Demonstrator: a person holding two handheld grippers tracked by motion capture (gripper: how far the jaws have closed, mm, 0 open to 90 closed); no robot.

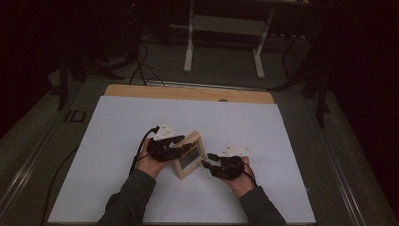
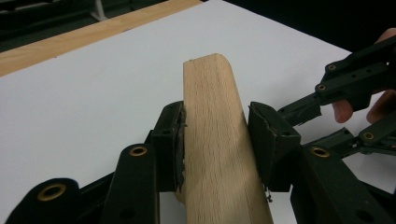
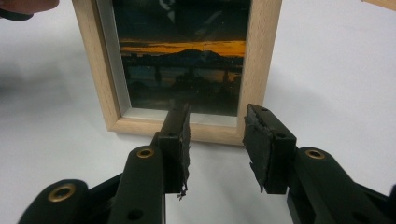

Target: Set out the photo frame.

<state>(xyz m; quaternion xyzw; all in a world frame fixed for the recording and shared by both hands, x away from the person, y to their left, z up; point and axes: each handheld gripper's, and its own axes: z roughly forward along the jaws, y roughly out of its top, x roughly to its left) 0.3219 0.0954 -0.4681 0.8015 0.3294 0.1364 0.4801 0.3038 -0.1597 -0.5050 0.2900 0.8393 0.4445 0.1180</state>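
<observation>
Your left gripper (image 1: 181, 143) pinches the edge of the light wooden picture frame with a dusk skyline photo (image 1: 189, 155), which stands on the white sheet covering the table (image 1: 117, 141); its pads press both faces of the wood. Your right gripper (image 1: 207, 162) sits just beside the frame's front, jaws spread with nothing between them. Bare sheet lies open on the outer side of each gripper and beyond the frame, up to the wooden table edge (image 1: 188, 92). The right gripper view shows the photo (image 3: 182, 70) and the frame's lower rail just past your fingertips; the left gripper view gives the frame's narrow side (image 2: 217, 140) and your right gripper (image 2: 306, 123) close by.
</observation>
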